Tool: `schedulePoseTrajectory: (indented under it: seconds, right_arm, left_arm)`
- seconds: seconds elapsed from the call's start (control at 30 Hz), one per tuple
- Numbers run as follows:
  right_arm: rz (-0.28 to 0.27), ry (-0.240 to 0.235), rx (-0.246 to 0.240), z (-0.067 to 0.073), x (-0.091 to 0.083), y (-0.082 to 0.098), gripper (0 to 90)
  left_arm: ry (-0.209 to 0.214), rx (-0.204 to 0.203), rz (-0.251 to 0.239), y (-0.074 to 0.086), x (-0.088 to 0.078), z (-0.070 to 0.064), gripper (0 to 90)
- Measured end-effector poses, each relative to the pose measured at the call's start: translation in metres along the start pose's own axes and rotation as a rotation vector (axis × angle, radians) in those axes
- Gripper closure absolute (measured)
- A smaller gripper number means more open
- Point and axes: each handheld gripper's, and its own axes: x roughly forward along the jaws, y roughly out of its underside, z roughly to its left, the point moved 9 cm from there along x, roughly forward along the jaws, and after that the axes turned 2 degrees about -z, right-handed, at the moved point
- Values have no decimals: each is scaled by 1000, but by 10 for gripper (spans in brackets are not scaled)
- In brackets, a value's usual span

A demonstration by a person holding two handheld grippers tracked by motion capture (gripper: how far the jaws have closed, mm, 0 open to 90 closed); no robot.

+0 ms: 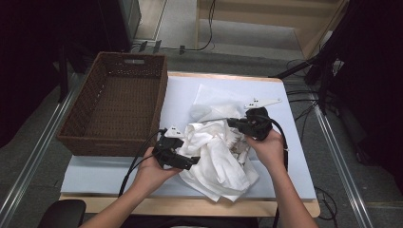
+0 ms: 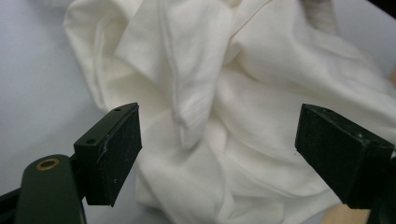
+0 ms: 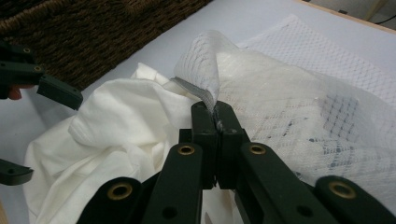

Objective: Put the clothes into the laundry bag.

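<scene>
Right tongs (image 3: 215, 112): clamped on mesh laundry bag (image 3: 299, 107) rim, presumably holding its mouth up for loading. Left tongs (image 2: 219, 154): apart, nothing gripped, poised over white garment (image 2: 224, 116) heaped at frame centre on worktop (image 1: 180, 95), beside wicker basket (image 1: 71, 128).

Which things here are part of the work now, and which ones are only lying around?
In the work:
- white garment
- mesh bag, its edge clamped in the right tongs
- left tongs, open over the garment

Lying about:
- wicker basket
- blue-white mat
- cables on the floor
</scene>
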Motion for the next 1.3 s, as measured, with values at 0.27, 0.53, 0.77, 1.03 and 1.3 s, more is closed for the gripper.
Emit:
schedulePoseTrajectory:
  seconds: [0.27,0.53,0.77,1.03,1.3]
  right_arm:
    - [-1,-3,-4,4,1,-1,900]
    - [5,-13,-21,14,5,-4,900]
    - [7,-10,-30,19,5,-5,900]
    - [-19,-24,-17,28,3,-13,900]
    - [-42,-34,-14,31,-1,-21,900]
  left_arm:
    - [5,-68,22,11,35,18,212]
    - [78,-46,-32,8,41,15,762]
    - [123,10,-145,-22,8,0,823]
    - [130,124,-176,-45,5,-25,828]
    - [184,142,-173,-80,38,-46,829]
